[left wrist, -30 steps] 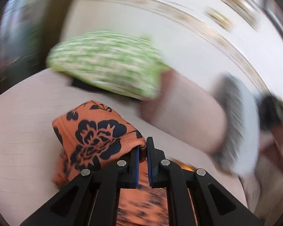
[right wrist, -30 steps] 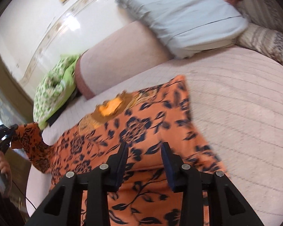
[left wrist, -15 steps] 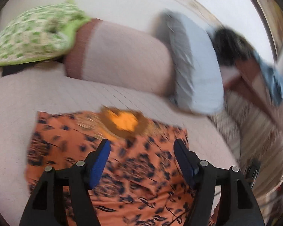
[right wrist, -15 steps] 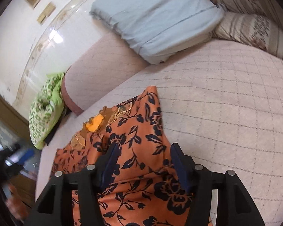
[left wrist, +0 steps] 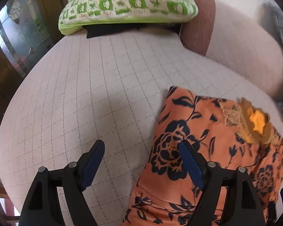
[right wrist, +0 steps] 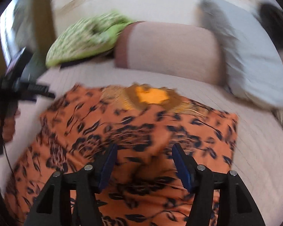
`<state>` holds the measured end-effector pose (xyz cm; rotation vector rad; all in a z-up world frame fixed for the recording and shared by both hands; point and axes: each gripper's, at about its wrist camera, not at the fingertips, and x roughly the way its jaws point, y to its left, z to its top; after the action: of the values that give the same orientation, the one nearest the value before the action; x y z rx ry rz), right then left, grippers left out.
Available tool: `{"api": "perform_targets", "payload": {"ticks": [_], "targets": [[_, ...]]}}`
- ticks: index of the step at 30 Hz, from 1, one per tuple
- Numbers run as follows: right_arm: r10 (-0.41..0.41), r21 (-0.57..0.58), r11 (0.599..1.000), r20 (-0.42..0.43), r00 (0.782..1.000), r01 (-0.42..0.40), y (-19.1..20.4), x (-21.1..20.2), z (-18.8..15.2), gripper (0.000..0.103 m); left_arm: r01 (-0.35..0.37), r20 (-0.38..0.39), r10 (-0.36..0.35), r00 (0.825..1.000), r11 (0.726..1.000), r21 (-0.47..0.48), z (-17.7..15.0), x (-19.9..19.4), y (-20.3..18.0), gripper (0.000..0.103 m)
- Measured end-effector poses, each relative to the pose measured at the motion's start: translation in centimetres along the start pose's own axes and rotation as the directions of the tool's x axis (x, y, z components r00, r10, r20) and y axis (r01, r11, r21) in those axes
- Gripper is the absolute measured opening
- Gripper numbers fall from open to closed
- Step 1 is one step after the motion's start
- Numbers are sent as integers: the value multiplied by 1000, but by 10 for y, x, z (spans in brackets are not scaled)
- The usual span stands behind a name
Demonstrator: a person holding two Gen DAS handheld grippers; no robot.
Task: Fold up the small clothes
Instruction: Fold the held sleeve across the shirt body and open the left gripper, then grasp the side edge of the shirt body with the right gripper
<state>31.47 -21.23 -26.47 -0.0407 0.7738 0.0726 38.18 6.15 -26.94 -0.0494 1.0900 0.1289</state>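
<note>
Both grippers have their fingers spread and hold nothing. Left gripper hangs over the bed, beside the orange floral garment; right gripper hangs above that garment.

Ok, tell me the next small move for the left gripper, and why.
Probably shift the left gripper right and down onto the near left edge of the orange floral garment and close. It is open and empty, half over bare quilted bedcover, with only its right finger above the cloth. The right gripper is open too, so nothing holds the garment.
</note>
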Motion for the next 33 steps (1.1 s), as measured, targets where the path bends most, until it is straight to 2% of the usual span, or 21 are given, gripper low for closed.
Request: {"api": "perform_targets", "payload": {"ticks": [3,4,5,7,9,11,12,14,16,18,20,22,24,25,26,27,28,29,30,31,33], "targets": [[-135,-149,980,-20,991,130,27,20,-3,64,-9,-7,9,1000,1000,30,-5,5,-6,82],[-242,-162,960,-60,968,230,19,35,-5,62,-16,-10,16,1000,999,45,-5,7,-10,82],[-285,-116,955,-91,954,274,4,40,-7,62,-27,-12,28,1000,998,60,-5,8,-13,82],[-265,167,941,-173,948,294,-57,35,-10,62,-51,-16,53,998,995,83,-6,11,-16,82],[-263,353,880,-199,944,319,-103,19,-14,62,-54,-29,57,998,995,81,-4,18,-13,82],[-292,494,795,-195,936,351,-148,-2,-23,62,-48,-37,51,998,997,64,-3,21,-11,82],[-286,528,777,-188,940,342,-159,-7,-26,62,-48,-37,50,998,997,63,-2,23,-9,82],[-174,608,762,-140,975,223,-175,-10,-30,63,-53,-34,55,998,996,69,-2,24,-11,82],[-54,619,782,-55,997,77,-172,-9,-21,63,-63,-29,65,997,995,77,-3,24,-13,82],[-10,570,822,5,1000,5,-154,-11,-9,64,-64,-30,67,997,994,89,-5,25,-17,82],[16,470,881,67,998,-45,-120,-15,6,74,-63,-30,66,997,992,105,-6,26,-22,82],[10,376,926,74,997,-37,-83,-12,14,83,-62,-32,66,997,992,112,-8,25,-25,82],[-90,218,972,9,996,86,-40,7,14,83,-53,-37,57,998,992,115,-9,26,-28,82],[-126,173,977,-1,992,124,-32,15,12,82,-49,-37,53,998,992,118,-9,26,-28,82],[-173,111,978,-18,985,174,-23,26,8,73,-46,-37,51,998,992,121,-9,26,-29,82],[-191,102,976,-32,981,194,-23,31,5,57,-46,-37,51,998,991,126,-10,25,-29,82],[-195,131,970,-73,978,203,-33,35,0,25,-45,-38,50,998,991,127,-9,25,-28,82],[-160,242,952,-136,978,189,-56,39,-2,23,-44,-40,49,998,992,122,-9,25,-27,82],[-140,317,931,-146,979,180,-70,33,-6,23,-43,-41,48,998,993,111,-8,25,-23,82],[-116,430,885,-169,979,179,-97,28,-11,23,-41,-42,46,998,994,99,-7,25,-20,82],[-45,535,834,-175,984,134,-130,20,-18,24,-40,-44,43,998,996,78,-4,26,-13,82]]}}
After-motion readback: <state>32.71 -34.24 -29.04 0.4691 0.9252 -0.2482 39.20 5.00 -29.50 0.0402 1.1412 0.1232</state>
